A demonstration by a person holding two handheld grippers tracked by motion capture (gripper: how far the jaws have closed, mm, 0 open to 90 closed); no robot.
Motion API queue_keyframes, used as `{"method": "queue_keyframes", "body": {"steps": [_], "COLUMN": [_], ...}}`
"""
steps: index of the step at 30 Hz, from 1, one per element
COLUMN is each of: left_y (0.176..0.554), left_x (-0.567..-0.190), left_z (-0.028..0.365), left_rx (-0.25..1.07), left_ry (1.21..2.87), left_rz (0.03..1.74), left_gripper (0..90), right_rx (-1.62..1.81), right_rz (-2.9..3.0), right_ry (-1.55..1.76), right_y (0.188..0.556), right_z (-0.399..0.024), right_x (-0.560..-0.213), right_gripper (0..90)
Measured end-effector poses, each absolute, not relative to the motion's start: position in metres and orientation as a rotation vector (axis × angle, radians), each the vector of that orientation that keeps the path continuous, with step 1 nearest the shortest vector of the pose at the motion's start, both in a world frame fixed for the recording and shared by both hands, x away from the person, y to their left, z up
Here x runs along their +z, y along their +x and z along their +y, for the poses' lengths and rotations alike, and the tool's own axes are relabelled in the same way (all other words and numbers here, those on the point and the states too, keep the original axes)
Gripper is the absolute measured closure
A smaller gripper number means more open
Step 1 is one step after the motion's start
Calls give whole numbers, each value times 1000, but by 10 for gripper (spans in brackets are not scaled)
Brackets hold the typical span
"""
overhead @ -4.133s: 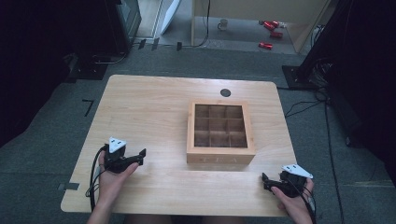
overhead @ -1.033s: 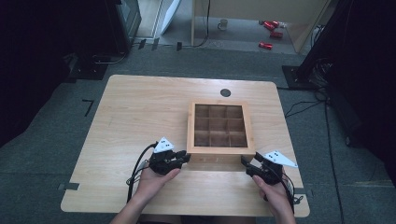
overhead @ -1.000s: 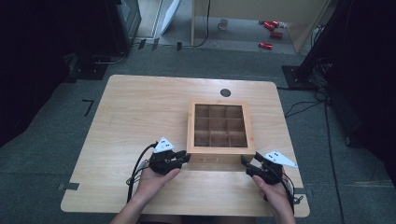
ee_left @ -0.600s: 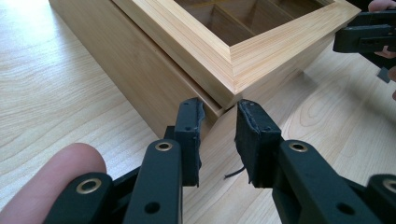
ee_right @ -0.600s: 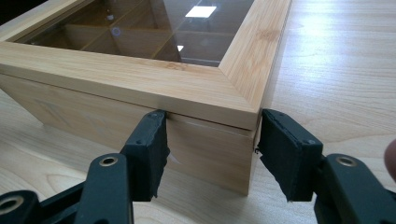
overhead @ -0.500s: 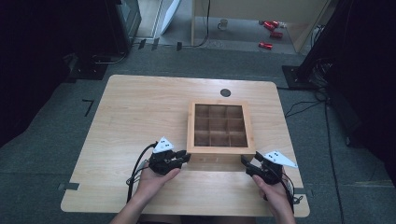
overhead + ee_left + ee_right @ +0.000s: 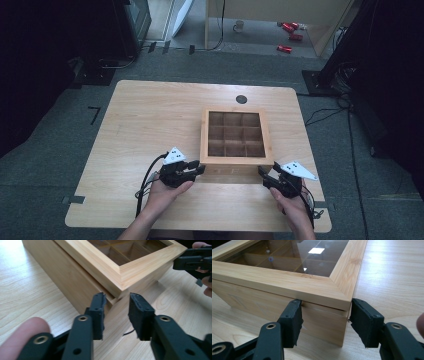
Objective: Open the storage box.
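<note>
While a square, light wooden box with a glass-paned lid over nine compartments (image 7: pixel 236 138) sits right of centre on the pale wooden counter (image 7: pixel 145 120), a person's two hands bring a black two-jaw tool to each of its near corners. The left tool (image 7: pixel 199 170), held in the left hand (image 7: pixel 162 192), points at the box's near left corner; in the left gripper view its jaws stand spread, one on either side of the corner, level with the seam under the lid's overhanging edge, though whether the pads touch the wood cannot be told. The right tool (image 7: pixel 262 174), held in the right hand (image 7: pixel 292 207), meets the near right corner. In the right gripper view its jaws are spread wide around that corner, one pad against the front face just below the lid, the other just beside the side face at the same seam.

Each tool carries a grey three-cornered plate on top, and a black cable (image 7: pixel 146 180) trails from the left one across the counter. A small dark round disc (image 7: pixel 241 99) is set in the counter beyond the box. Red cans (image 7: pixel 290 36) lie on the floor well behind the counter.
</note>
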State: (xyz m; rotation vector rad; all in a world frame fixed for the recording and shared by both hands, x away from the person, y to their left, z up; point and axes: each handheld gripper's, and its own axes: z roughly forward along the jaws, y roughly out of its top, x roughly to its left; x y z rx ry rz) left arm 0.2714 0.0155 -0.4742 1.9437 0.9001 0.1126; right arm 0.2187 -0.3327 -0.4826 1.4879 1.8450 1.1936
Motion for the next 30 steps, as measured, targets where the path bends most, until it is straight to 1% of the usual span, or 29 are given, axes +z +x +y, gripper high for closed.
{"method": "queue_keyframes", "body": {"steps": [5, 9, 11, 15, 18, 20, 24, 30], "left_y": [269, 266, 266, 265, 265, 264, 262, 258], "left_x": [-478, -482, -485, -492, -497, -501, -509, -512], "left_z": [15, 18, 20, 26, 33, 38, 50, 71], "left_rx": [126, 160, 187, 237, 217, 244, 297, 349], "left_ry": [1960, 1979, 1995, 2047, 2082, 2095, 2113, 2102], "left_rz": [887, 888, 900, 959, 1007, 1043, 1109, 1176], "left_gripper": [562, 503, 457, 324, 244, 198, 161, 148], "right_rx": [1187, 1197, 1200, 1215, 1227, 1226, 1231, 1245], "right_rz": [1838, 1830, 1826, 1817, 1810, 1809, 1801, 1782], "right_ry": [1470, 1460, 1454, 1437, 1424, 1412, 1397, 1389], "right_y": [219, 221, 222, 224, 226, 227, 230, 236], "right_z": [-332, -332, -331, -331, -330, -330, -329, -329], "right_x": [-480, -477, -475, -470, -465, -462, -456, -450], "right_gripper": [439, 439, 439, 440, 440, 440, 437, 429]}}
